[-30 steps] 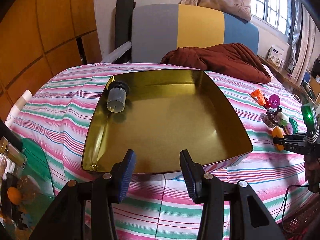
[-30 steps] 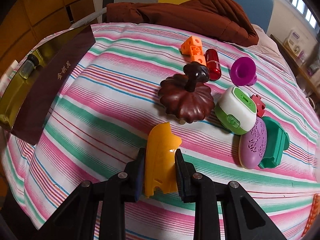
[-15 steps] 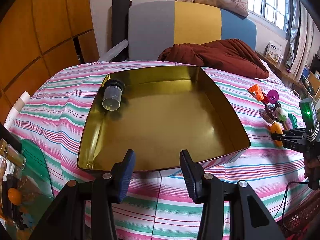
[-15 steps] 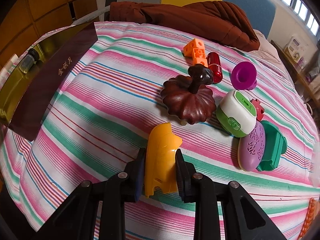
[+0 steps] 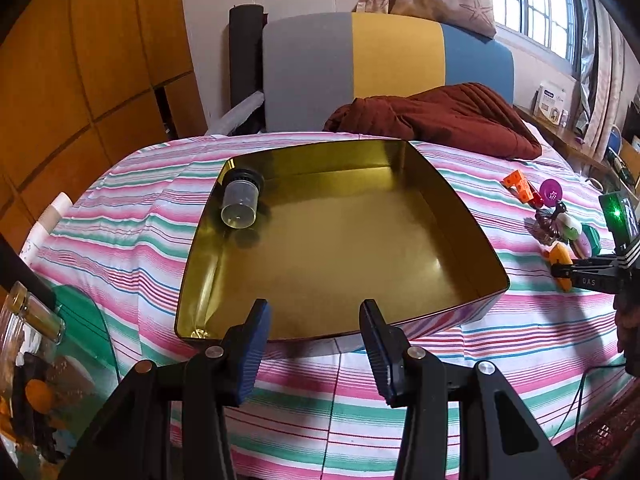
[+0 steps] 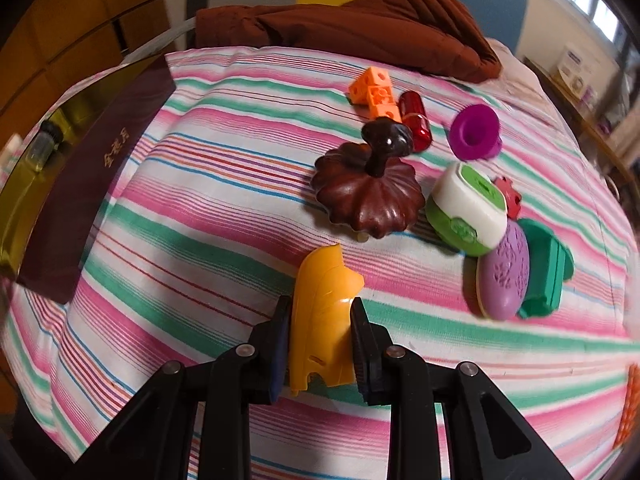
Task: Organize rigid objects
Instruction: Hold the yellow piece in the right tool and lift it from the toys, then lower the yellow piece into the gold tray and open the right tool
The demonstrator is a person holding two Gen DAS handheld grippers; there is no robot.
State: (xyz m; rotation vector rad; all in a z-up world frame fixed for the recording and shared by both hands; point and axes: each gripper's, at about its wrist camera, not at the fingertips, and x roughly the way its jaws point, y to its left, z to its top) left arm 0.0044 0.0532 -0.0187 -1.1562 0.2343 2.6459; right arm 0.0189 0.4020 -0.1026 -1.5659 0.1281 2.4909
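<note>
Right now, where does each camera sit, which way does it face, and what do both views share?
Left wrist view: sits on the left gripper, looks forward and down at the gold tin on the striped bedspread; its two open fingers show, empty.
Right wrist view: sits on the right gripper, looks down at the toys; its fingers are shut on a yellow plastic piece.
Shared: the tin, the small jar inside it, the toy pile, the brown blanket; the left view also shows the right gripper at its right edge.
</note>
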